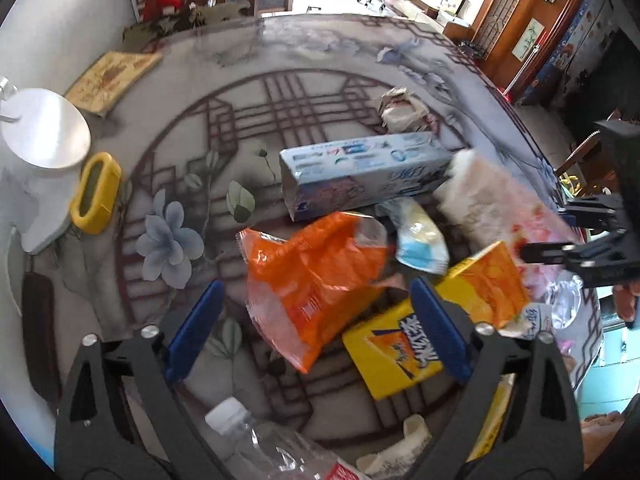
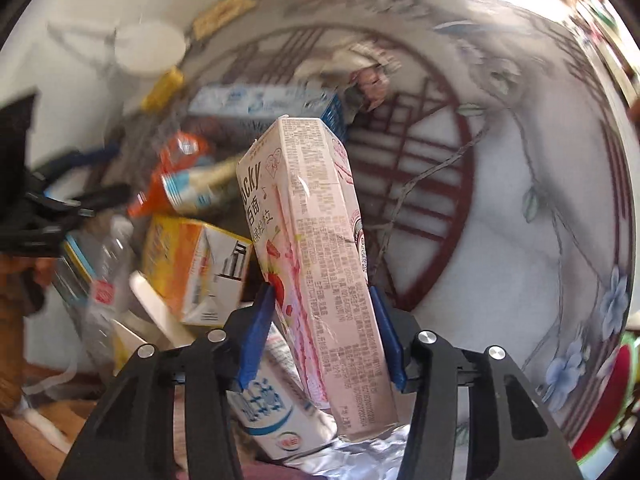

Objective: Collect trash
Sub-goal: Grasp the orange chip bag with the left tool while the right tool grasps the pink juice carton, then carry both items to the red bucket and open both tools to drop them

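Observation:
My right gripper [image 2: 324,332] is shut on a pink Pocky box [image 2: 316,264] and holds it tilted above the table; the box shows blurred in the left wrist view [image 1: 492,200], with the right gripper [image 1: 560,236] at the right edge. My left gripper [image 1: 316,328] is open and empty, hovering over an orange snack bag [image 1: 316,280]. Around it lie a yellow snack box [image 1: 396,356], an orange carton [image 1: 488,284], a long blue-and-white box [image 1: 360,172], a small blue wrapper [image 1: 420,240] and a clear plastic bottle [image 1: 272,444].
The patterned table [image 1: 180,160] carries a white round stand [image 1: 44,128], a yellow holder [image 1: 96,192], a flat tan box [image 1: 112,76] and crumpled paper [image 1: 400,108]. A white milk carton [image 2: 276,416] and foil [image 2: 360,456] lie below the right gripper. The table edge runs at the right.

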A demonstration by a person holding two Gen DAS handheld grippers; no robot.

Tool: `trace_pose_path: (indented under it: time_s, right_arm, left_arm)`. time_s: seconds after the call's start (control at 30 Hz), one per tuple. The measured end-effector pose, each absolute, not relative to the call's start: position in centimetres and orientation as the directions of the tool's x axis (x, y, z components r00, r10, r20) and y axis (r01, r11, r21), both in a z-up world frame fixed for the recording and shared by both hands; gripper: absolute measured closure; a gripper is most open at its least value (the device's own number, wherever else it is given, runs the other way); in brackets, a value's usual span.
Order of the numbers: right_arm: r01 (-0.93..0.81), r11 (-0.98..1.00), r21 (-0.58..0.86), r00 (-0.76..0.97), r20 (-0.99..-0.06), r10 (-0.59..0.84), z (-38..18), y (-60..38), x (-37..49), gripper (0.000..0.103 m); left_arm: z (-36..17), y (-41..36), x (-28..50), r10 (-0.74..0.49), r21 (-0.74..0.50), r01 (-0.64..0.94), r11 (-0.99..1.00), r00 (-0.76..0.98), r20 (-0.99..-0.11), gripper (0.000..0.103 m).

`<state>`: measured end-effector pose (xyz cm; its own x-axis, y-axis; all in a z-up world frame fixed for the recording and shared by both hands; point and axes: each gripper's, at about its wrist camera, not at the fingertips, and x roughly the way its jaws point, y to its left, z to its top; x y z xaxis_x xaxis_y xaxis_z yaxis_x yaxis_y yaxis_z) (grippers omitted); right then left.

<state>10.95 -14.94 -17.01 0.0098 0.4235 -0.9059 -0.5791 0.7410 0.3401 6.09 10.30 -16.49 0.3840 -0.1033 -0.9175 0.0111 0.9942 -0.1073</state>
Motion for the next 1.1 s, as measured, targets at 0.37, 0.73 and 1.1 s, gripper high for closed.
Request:
trace_pose_path:
  time_s: [0.37, 0.73, 1.1]
  right_arm:
    - [-0.474, 0.778, 0.412, 0.036, -0.874, 0.484, -15.5, -16.1, 11.7, 0.054]
    - [-0.442, 0.792, 0.420, 0.151, -0.836, 0.528, -12.6, -16.4, 10.0, 0.055]
    - [-0.366, 0.819, 0.441, 0.294, -0.780, 0.552, -8.5, -20.4, 7.5, 0.055]
  left_arm:
    - [-21.1, 9.0, 9.3, -0.104, -0.096, 0.040, 0.995, 0.299, -0.948, 0.012]
    - [-17.7, 11.0, 7.3, -0.127, -0.201, -0.124, 0.972, 0.445, -0.887, 0.053]
    - [-9.8, 6.7, 3.0, -0.138, -0.235, -0.093, 0.967, 0.586, -0.798, 0.054]
